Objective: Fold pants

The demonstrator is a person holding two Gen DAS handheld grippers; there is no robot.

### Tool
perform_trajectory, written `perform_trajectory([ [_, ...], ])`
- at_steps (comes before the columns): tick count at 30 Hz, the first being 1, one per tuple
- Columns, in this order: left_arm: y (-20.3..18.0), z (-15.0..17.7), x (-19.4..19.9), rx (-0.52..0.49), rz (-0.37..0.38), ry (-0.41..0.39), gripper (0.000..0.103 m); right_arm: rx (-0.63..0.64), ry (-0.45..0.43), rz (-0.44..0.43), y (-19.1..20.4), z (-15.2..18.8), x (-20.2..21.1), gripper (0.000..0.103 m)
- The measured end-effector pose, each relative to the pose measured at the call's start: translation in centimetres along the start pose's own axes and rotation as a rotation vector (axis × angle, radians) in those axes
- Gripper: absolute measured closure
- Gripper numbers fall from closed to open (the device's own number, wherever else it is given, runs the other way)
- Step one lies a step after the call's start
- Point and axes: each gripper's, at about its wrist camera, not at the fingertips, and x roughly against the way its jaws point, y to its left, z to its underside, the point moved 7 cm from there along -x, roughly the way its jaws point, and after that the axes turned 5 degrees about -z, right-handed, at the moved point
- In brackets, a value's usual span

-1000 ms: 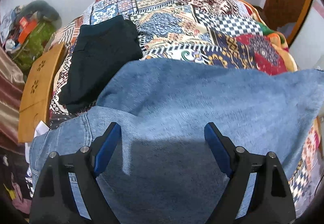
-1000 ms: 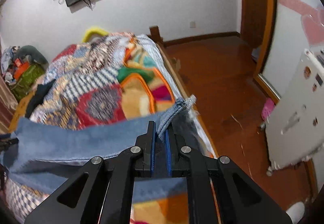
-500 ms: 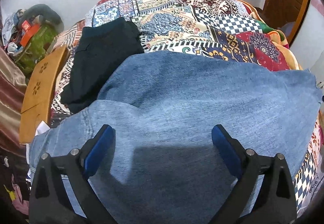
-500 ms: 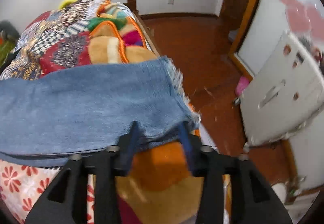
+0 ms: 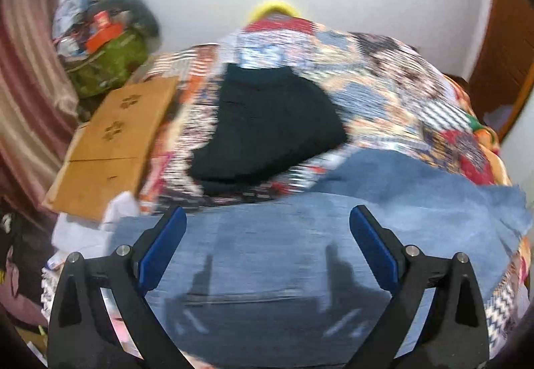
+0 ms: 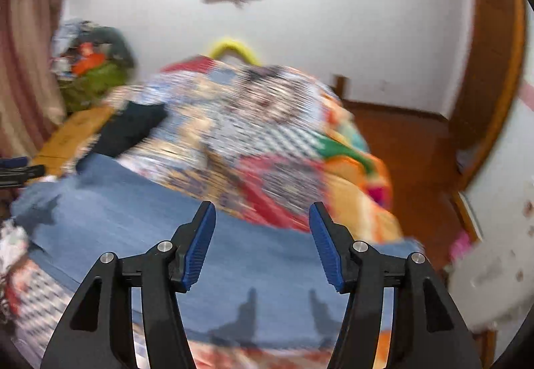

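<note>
A patchwork quilt [image 5: 383, 81] covers the bed ahead of both tools, and the jeans [image 5: 300, 255] lie flat across it directly beneath them, stretching from under the left gripper [image 5: 267, 235] out past its right finger to a frayed hem. In the right wrist view the same denim [image 6: 133, 218] runs under the right gripper [image 6: 262, 235] and away to its left.

Both grippers hover with jaws spread wide and nothing between the blue pads; only their shadows fall on the cloth.

Denim of this kind probably handles as heavy and fairly stiff for cloth: it should keep a crease, drag rather than slide on the quilt, and sag if lifted by one point. The thick edges look like the best holds, namely the hem at the far right of the left tool and the waistband end toward its left, pinched through both layers.

A dark folded garment [image 5: 267, 122] lies ahead of the left gripper, beyond the jeans. Further left, a cardboard box [image 5: 110, 142] sits shut, its contents hidden, and a green bag [image 5: 106, 65] behind it is heaped with blurred clutter.
</note>
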Motion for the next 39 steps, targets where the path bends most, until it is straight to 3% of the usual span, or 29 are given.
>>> perform_trajectory([
  [6, 10.2, 1.3, -2.6, 0.111, -0.083, 0.054, 0.004, 0.146, -0.018, -0.140, 8.7, -2.5, -4.3, 0.034],
  [11, 17.5, 4.5, -6.6, 0.241, -0.121, 0.177, 0.004, 0.194, 0.053, -0.237, 13.7, -3.4, -10.3, 0.031],
  [16, 19.6, 8.1, -10.6, 0.334, -0.028, 0.300, 0.005, 0.191, 0.153, -0.319, 16.3, -3.3, -14.9, 0.031],
  [18, 19.2, 9.3, -11.7, 0.369, 0.053, 0.326, 0.014, 0.181, 0.187, -0.347, 17.3, -3.2, -16.7, 0.031],
  [22, 17.4, 10.4, -12.7, 0.382, 0.164, 0.366, 0.043, 0.208, 0.261, -0.364, 18.9, -2.2, -19.4, 0.035],
  [24, 16.8, 10.6, -12.7, 0.382, 0.179, 0.369, 0.051, 0.233, 0.307, -0.375, 19.5, -1.5, -20.3, 0.039],
  [26, 16.2, 10.9, -12.3, 0.383, 0.182, 0.359, 0.082, 0.234, 0.341, -0.402, 19.9, -1.1, -20.8, 0.050],
  [27, 16.3, 10.9, -12.1, 0.381, 0.140, 0.352, 0.085, 0.226, 0.329, -0.406, 19.8, -1.2, -20.7, 0.054],
  [28, 16.6, 10.9, -11.8, 0.375, 0.095, 0.337, 0.098, 0.217, 0.315, -0.398, 19.6, -1.4, -20.7, 0.069],
  [29, 16.9, 10.9, -11.3, 0.360, 0.046, 0.320, 0.100, 0.200, 0.283, -0.363, 19.0, -1.8, -20.7, 0.077],
  [30, 17.3, 10.9, -11.0, 0.351, 0.026, 0.306, 0.100, 0.179, 0.272, -0.356, 18.7, -2.0, -20.6, 0.089],
  [31, 17.7, 10.8, -10.2, 0.343, 0.006, 0.279, 0.100, 0.149, 0.263, -0.371, 18.2, -2.2, -20.4, 0.095],
  [36, 18.3, 11.5, -8.7, 0.313, -0.011, 0.270, 0.100, 0.166, 0.279, -0.387, 18.5, -2.2, -20.4, 0.097],
  [39, 18.0, 12.0, -8.8, 0.278, -0.014, 0.294, 0.100, 0.154, 0.328, -0.408, 18.7, -2.1, -20.2, 0.088],
])
